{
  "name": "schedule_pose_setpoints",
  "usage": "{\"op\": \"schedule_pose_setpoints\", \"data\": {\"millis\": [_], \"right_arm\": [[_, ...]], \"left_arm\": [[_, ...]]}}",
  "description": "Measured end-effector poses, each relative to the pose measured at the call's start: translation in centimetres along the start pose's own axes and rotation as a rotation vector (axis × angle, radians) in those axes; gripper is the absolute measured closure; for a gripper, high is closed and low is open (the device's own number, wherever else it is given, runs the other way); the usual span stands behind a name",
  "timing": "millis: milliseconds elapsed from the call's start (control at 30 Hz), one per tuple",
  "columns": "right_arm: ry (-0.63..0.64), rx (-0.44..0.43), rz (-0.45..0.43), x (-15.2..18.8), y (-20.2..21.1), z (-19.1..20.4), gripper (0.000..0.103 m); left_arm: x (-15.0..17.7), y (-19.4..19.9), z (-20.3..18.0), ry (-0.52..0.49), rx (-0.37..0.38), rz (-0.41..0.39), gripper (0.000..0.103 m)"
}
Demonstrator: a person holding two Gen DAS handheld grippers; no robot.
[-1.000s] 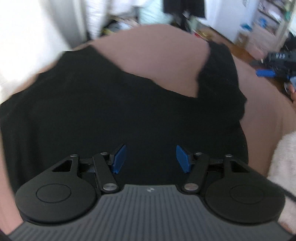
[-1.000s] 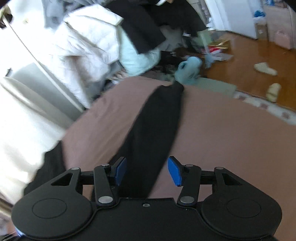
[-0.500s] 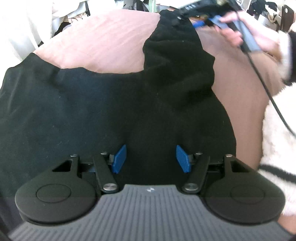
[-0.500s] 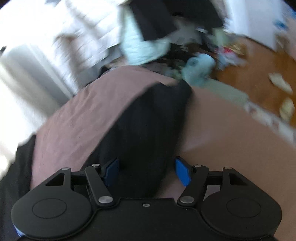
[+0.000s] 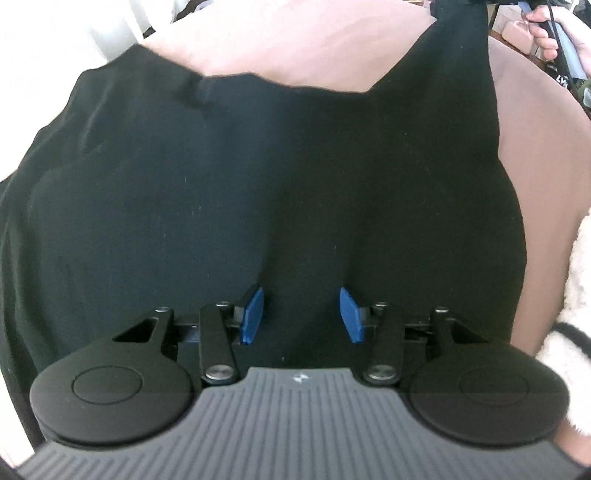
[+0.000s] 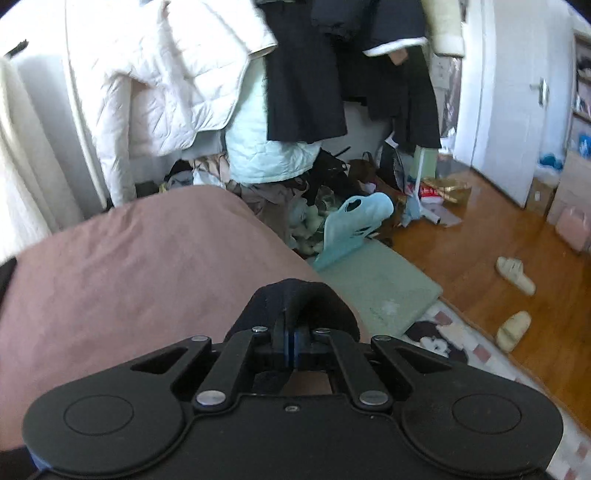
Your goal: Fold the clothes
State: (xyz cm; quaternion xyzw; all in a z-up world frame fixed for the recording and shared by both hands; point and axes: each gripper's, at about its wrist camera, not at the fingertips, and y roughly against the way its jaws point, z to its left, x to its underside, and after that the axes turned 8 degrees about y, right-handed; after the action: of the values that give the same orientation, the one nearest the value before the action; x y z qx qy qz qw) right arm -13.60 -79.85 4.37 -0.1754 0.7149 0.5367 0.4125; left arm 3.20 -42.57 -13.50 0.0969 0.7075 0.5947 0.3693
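Observation:
A black garment (image 5: 258, 177) lies spread over a pink-brown bed sheet (image 5: 314, 48). My left gripper (image 5: 301, 314) hovers low over its near part. The jaws are closing, with black fabric under and between the blue pads (image 5: 251, 314) but not pinched. One black sleeve (image 5: 461, 55) runs to the far right, pulled taut. In the right wrist view my right gripper (image 6: 291, 347) is shut on the end of that black sleeve (image 6: 295, 299), which bunches over the fingertips above the sheet (image 6: 129, 277).
A hand (image 5: 546, 33) holds the other gripper's handle at the top right of the left wrist view. A fluffy white sleeve (image 5: 569, 314) is at the right edge. Beyond the bed are hanging clothes (image 6: 303, 74), a clothes pile, a green mat (image 6: 376, 288), slippers (image 6: 515, 275) and wood floor.
My right gripper has closed on the sleeve end and rolled, lifting the cuff off the sheet. The left gripper sank closer to the garment and its jaws narrowed. The sleeve is drawn straighter.

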Motion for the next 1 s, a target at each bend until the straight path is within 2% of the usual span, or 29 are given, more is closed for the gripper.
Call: {"op": "schedule_pose_setpoints", "data": {"millis": [67,133,233,300,400,467,567,600,633,667,700,733,767,833,933,1000], "right_arm": [[0.058,0.034,-0.009,-0.5,0.6,1.5,0.101],[0.049,0.018,-0.031,-1.3,2.4,2.9,0.101],[0.032,-0.077,-0.086,-3.2,6.8,6.9,0.101],[0.022,-0.172,-0.114,-3.8,10.3,10.2,0.101],[-0.059,-0.430,-0.184,-3.6,16.8,15.1,0.100],[-0.065,-0.558,-0.199,-2.5,19.8,18.6,0.100],[0.053,-0.708,-0.130,0.5,21.7,25.6,0.095],[0.122,-0.758,-0.082,2.0,21.5,27.8,0.089],[0.168,-0.810,-0.018,3.5,20.8,29.0,0.070],[0.213,-0.862,0.047,5.1,20.1,30.1,0.066],[0.258,-0.912,0.112,6.6,19.5,31.3,0.066],[0.265,-0.908,0.152,7.3,18.9,31.0,0.066],[0.254,-0.895,0.144,7.3,18.6,29.9,0.066],[0.172,-0.824,0.103,6.2,17.8,26.8,0.058],[-0.047,-0.659,0.079,5.7,15.5,21.8,0.052],[-0.171,-0.519,0.115,6.3,13.9,19.0,0.052]], "left_arm": [[-0.1,0.6,0.6,0.035,0.024,-0.007,0.057],[-0.1,1.9,2.1,0.089,0.029,-0.031,0.056],[0.0,4.6,4.8,0.168,-0.006,-0.094,0.056],[0.4,6.5,6.2,0.217,-0.041,-0.144,0.056],[2.1,9.3,8.1,0.279,-0.084,-0.214,0.056],[3.6,10.7,9.3,0.332,-0.108,-0.250,0.056],[6.2,11.3,11.3,0.421,-0.152,-0.269,0.056],[7.1,11.3,11.8,0.440,-0.178,-0.264,0.056],[8.0,11.5,11.9,0.446,-0.207,-0.273,0.056],[8.9,11.7,11.9,0.450,-0.236,-0.286,0.056],[9.2,11.7,11.6,0.450,-0.228,-0.298,0.055],[9.4,11.7,11.4,0.448,-0.211,-0.310,0.054],[9.6,11.8,11.1,0.447,-0.193,-0.322,0.054],[10.1,11.8,10.5,0.445,-0.159,-0.346,0.049],[8.7,10.4,10.3,0.477,-0.106,-0.351,0.046],[7.8,9.2,10.1,0.453,-0.151,-0.336,0.043]]}}
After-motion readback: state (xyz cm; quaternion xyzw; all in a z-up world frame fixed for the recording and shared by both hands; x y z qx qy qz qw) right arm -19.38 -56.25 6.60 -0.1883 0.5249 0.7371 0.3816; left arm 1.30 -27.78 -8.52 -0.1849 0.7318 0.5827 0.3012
